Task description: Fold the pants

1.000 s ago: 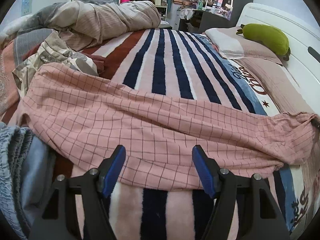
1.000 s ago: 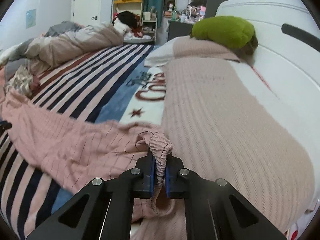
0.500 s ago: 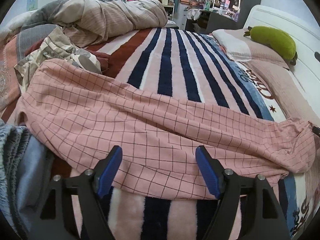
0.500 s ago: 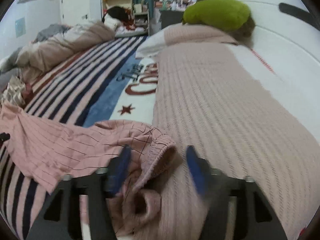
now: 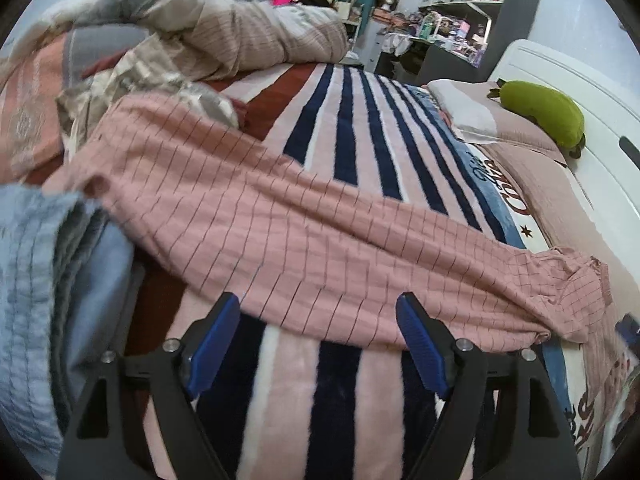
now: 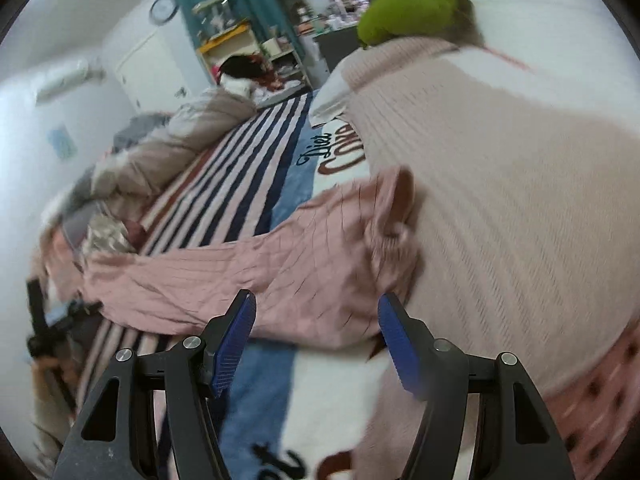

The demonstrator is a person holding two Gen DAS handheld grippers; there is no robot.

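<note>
Pink checked pants [image 5: 304,240] lie stretched across the striped bed, wide end at the left, narrow bunched end at the right [image 5: 576,284]. My left gripper [image 5: 318,334] is open and empty, just short of the pants' near edge. In the right wrist view the pants [image 6: 304,264] end in a gathered band [image 6: 396,216] against a pink ribbed pillow [image 6: 500,200]. My right gripper [image 6: 316,332] is open and empty, close in front of that end.
A striped blanket [image 5: 360,128] covers the bed. A rumpled duvet [image 5: 224,36] and loose clothes [image 5: 152,92] lie at the far left. Blue-grey fabric [image 5: 36,280] is piled at the near left. A green plush [image 5: 544,112] sits by the white headboard [image 5: 600,92].
My right gripper opened and let go of the pants' end, which now lies on the bed. It pulled back and tilted. My left gripper drew back slightly, still open.
</note>
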